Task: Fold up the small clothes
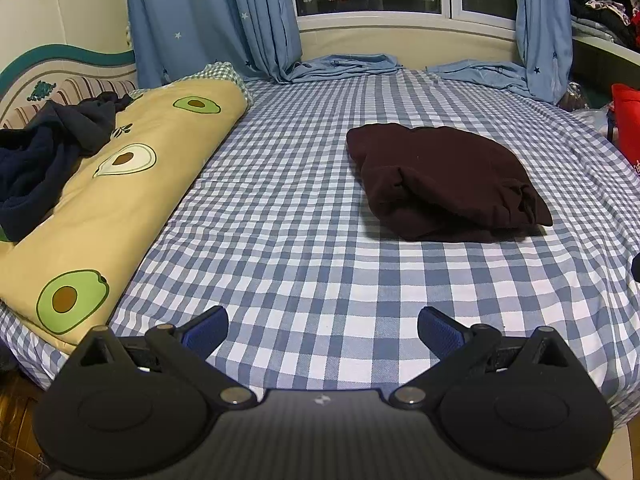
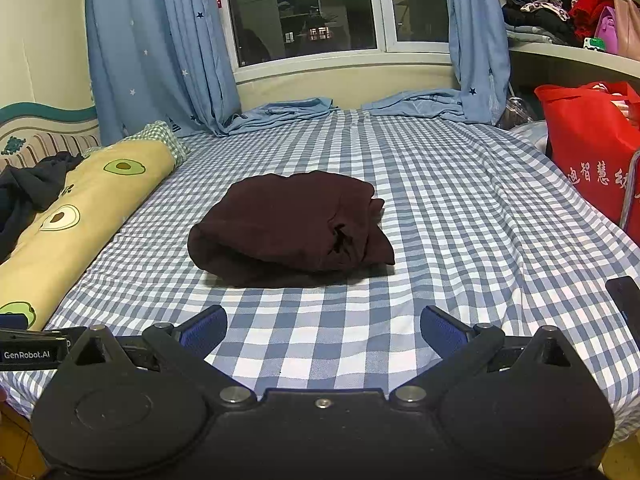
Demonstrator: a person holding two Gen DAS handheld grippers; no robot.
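On the bed there was one folded maroon garment [image 2: 290, 226], one avocado-print quilt [image 2: 86, 204] at nine o'clock, and two grippers.

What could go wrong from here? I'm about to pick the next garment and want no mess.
1. The folded maroon garment looks loose, with a rumpled edge on its right; brushing it might undo the fold.
2. The navy garment lies crumpled on the avocado quilt; the open left tool may pinch quilt fabric too.
3. The checked sheet is wrinkled, so the open right tool could snag it.
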